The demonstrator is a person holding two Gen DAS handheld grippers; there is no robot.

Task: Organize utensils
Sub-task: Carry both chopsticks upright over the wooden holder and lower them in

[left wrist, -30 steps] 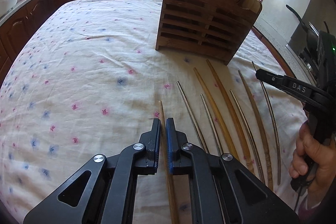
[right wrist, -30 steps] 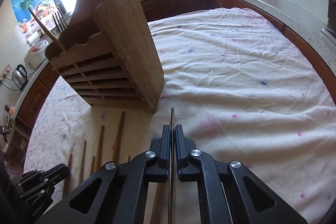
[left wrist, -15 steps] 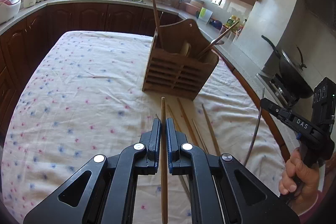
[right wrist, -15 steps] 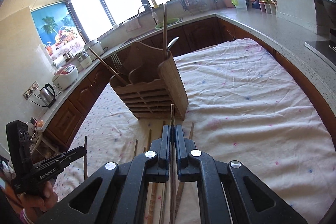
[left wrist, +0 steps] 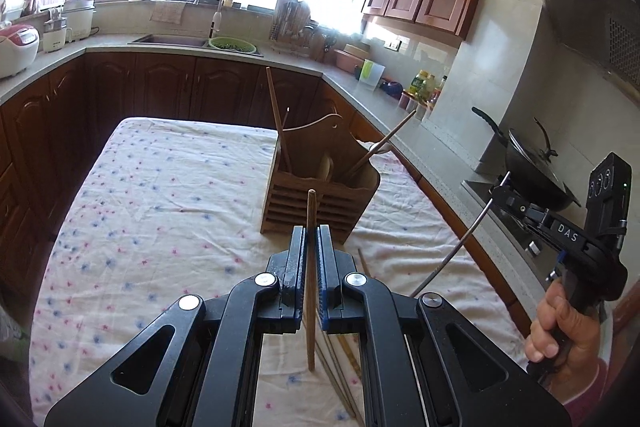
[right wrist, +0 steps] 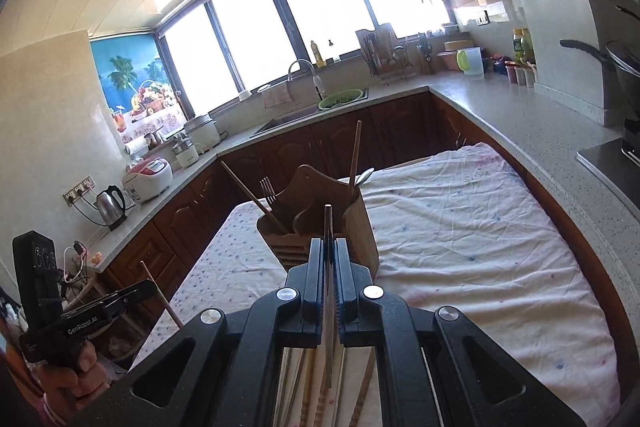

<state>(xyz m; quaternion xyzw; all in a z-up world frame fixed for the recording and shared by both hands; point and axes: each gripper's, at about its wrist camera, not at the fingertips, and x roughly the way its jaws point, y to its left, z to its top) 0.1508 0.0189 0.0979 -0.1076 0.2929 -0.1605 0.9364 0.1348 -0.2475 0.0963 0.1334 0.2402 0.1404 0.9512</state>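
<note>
Left gripper (left wrist: 311, 247): clamped on brown wooden chopstick (left wrist: 311, 267). Right gripper (right wrist: 329, 259): clamped on slim metal chopstick (right wrist: 328, 227). Both above floral-clothed table (left wrist: 160, 195), near slatted wooden utensil holder (left wrist: 320, 187); more chopsticks (right wrist: 308, 387) lying below

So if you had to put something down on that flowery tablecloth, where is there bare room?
The tablecloth is bare left of the wooden utensil holder and behind it toward the cabinets; in the right wrist view the stretch to the holder's right is bare too. The near edge is crowded: loose chopsticks lie in a row there.
</note>
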